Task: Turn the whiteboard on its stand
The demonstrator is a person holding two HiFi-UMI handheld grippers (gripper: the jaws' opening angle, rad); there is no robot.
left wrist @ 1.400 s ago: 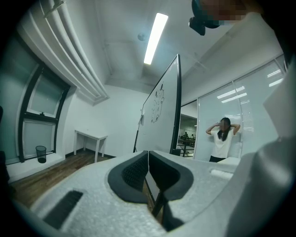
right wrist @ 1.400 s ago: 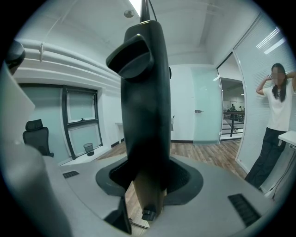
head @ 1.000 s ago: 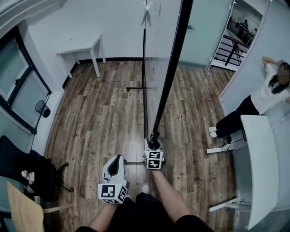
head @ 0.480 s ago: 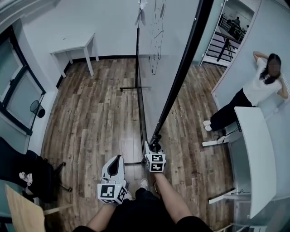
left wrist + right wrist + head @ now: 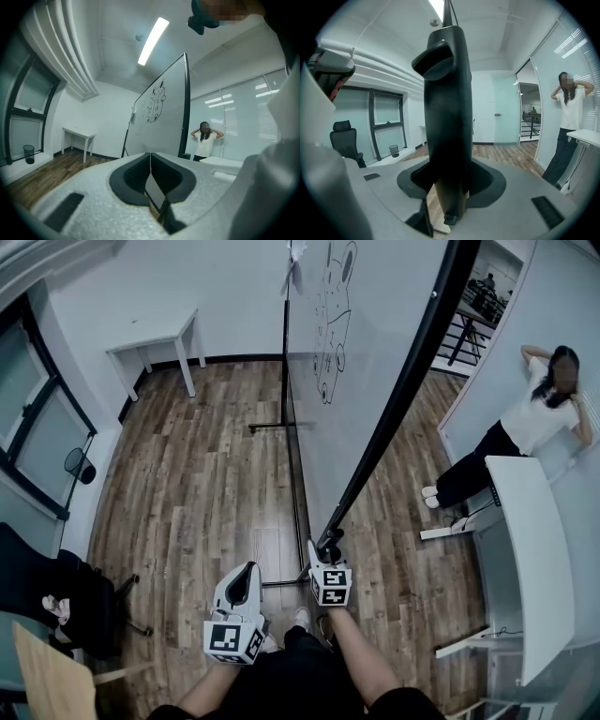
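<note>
The floor (image 5: 202,474) is dark wood plank, bounded by white walls, with a dark-framed window (image 5: 37,418) along its left edge and glass partitions along its right edge. The whiteboard (image 5: 375,343) stands near the middle of the floor on a thin black stand (image 5: 292,442). Its panel is swung at an angle to the stand's line, and its black frame (image 5: 403,399) runs diagonally down toward the person holding the grippers. A line drawing (image 5: 333,320) shows on the far part of the board. The right gripper (image 5: 327,552) is clamped on the lower end of that black frame; its own view shows the dark bar filling the gap between both jaws. The left gripper (image 5: 246,572) hangs apart from the board, just left of it, with its jaws pressed together and nothing between them. A small white table (image 5: 155,338) sits in the far-left corner of the floor and a black bin (image 5: 82,463) lies at the left edge under the window. A black office chair (image 5: 56,592) occupies the near-left corner. A white desk (image 5: 530,559) runs along the right edge, and a person in a white top (image 5: 539,418) stands beyond it, hands raised to the head.
</note>
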